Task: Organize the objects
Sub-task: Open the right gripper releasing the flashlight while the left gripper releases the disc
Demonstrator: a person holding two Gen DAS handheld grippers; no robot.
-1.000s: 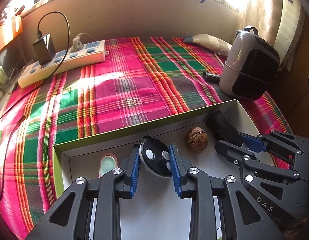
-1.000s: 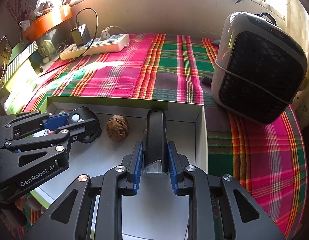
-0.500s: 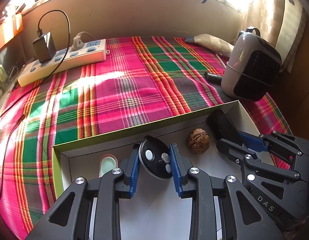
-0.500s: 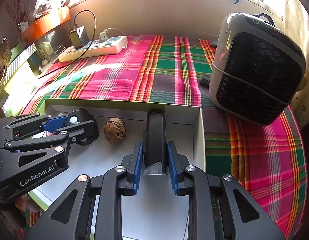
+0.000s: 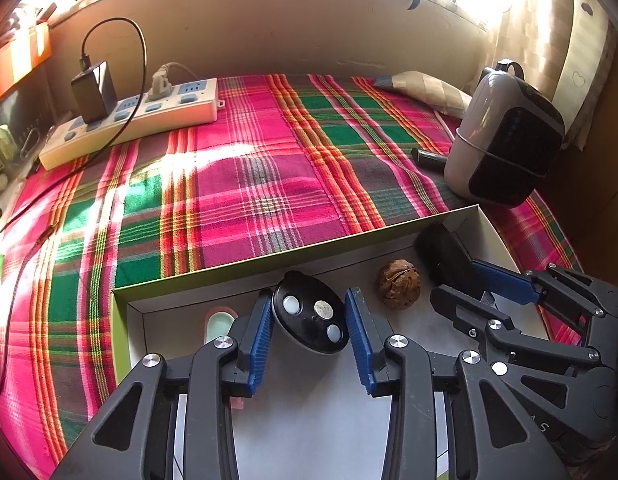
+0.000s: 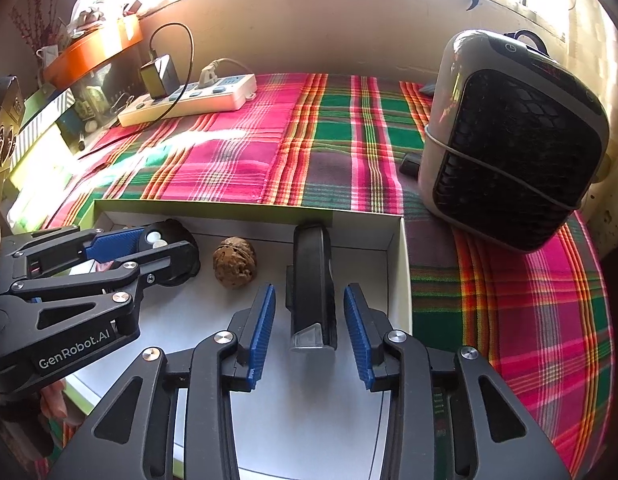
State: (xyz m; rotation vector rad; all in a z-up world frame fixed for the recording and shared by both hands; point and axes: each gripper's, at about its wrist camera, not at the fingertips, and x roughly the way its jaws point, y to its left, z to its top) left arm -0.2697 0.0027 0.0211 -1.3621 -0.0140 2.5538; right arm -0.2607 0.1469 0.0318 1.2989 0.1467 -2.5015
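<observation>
Now, left gripper (image 5: 309,328): its jaws have just been opening; half a second ago the blue pads were pressing on the round black disc (image 5: 309,320), and now the disc is sitting between them with a thin gap on the right side, so I am judging it as let go.
Right gripper (image 6: 309,324): its jaws have also just been opening; the pads were clamping the long black clip-like device (image 6: 311,280), and now they are standing clearly apart from it on both sides.
Where the things are lying: both are resting on the white floor of the shallow cardboard box (image 6: 401,264), the disc toward the left part, the black device close to the right wall, and the walnut (image 5: 399,290) is lying free between them.
Other content: a pale green oval thing (image 5: 219,322) is lying near the left corner of the box; what it is I cannot tell.
Outside the box: a small heater (image 6: 513,140) and a power strip (image 5: 137,124) are standing on the plaid cloth of the bench.
Meaning for the task: two objects are now being delivered into the box together; this placing step seems finished, and both grippers are becoming free to lift away.
</observation>
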